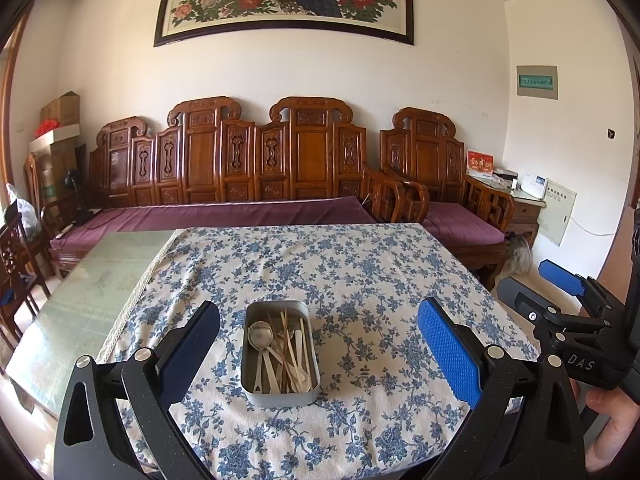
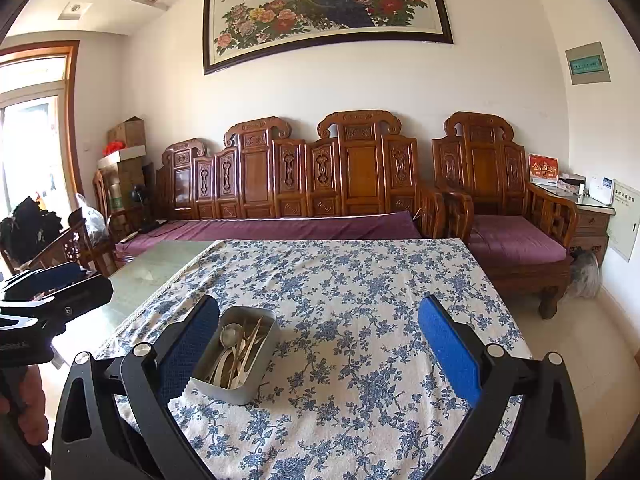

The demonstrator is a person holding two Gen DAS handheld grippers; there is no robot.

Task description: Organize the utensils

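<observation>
A grey metal box (image 1: 280, 394) stands on the blue-flowered tablecloth (image 1: 360, 272). Spoons (image 1: 261, 336) and chopsticks (image 1: 286, 340) lie inside it. My left gripper (image 1: 320, 336) is open and empty, held above the table with the box between its fingers' line of sight. My right gripper (image 2: 320, 336) is open and empty; the box (image 2: 236, 388) sits near its left finger (image 2: 192, 344). The right gripper also shows at the right edge of the left wrist view (image 1: 560, 284). The left gripper shows at the left edge of the right wrist view (image 2: 52, 288).
The cloth covers the right part of a glass-topped table (image 1: 92, 280). A carved wooden sofa (image 1: 240, 160) with purple cushions stands behind it, an armchair (image 1: 440, 184) to its right. Wooden chairs (image 1: 16, 264) stand at the left.
</observation>
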